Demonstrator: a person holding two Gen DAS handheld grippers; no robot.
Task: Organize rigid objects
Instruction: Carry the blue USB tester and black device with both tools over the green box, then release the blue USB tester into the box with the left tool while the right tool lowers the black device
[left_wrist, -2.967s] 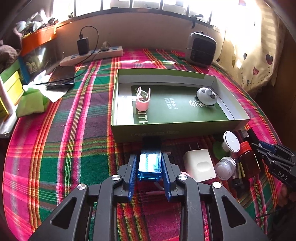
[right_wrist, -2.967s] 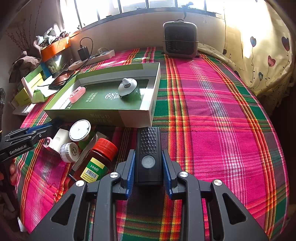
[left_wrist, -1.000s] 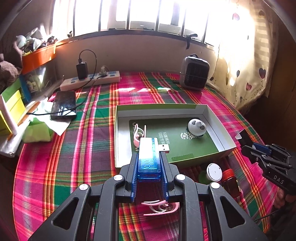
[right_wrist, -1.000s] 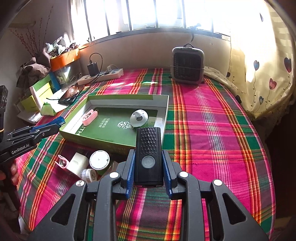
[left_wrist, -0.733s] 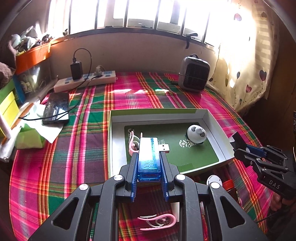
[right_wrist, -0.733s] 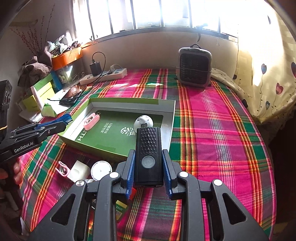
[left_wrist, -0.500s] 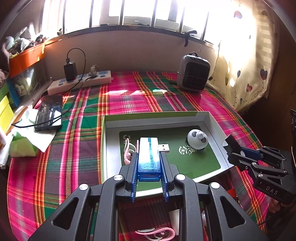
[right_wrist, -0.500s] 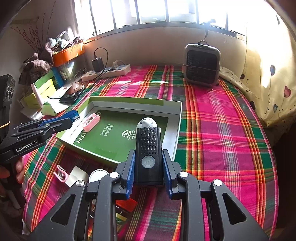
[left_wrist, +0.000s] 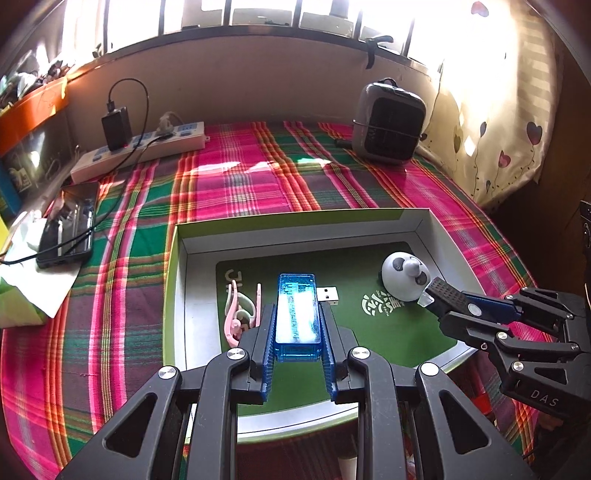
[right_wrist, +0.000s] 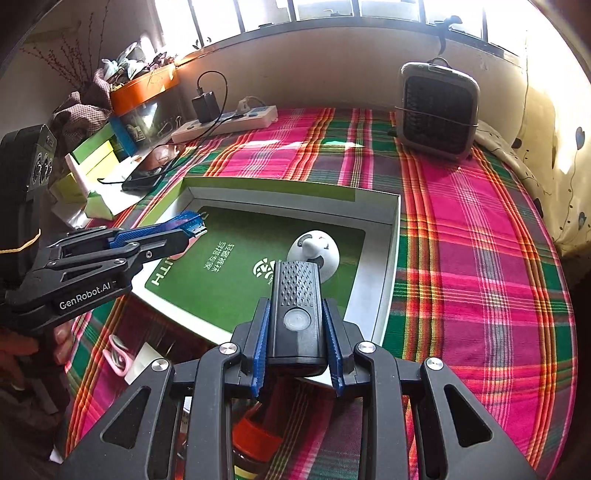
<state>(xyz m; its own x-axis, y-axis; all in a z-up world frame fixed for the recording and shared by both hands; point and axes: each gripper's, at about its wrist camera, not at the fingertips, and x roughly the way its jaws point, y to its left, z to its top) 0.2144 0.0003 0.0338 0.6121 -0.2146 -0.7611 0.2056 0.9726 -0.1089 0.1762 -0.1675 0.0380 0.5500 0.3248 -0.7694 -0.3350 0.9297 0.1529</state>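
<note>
My left gripper (left_wrist: 297, 332) pinches the blue USB stick (left_wrist: 297, 312) above the box (left_wrist: 303, 221), just right of the pink clip (left_wrist: 240, 314) lying inside. My right gripper (right_wrist: 297, 332) clamps the black torch (right_wrist: 297, 314) over the box's near right side, its tip beside the panda toy (right_wrist: 314, 251).

The left claw (right_wrist: 199, 230) carries "GenRobot.AI" in white on its black side. The right claw (left_wrist: 430, 295) shows "DAS" on its body. Ahead of both claws, the box (right_wrist: 376, 288) has a green insert printed with white letters "ITH", a round white emblem and Chinese characters too small to read surely.
</note>
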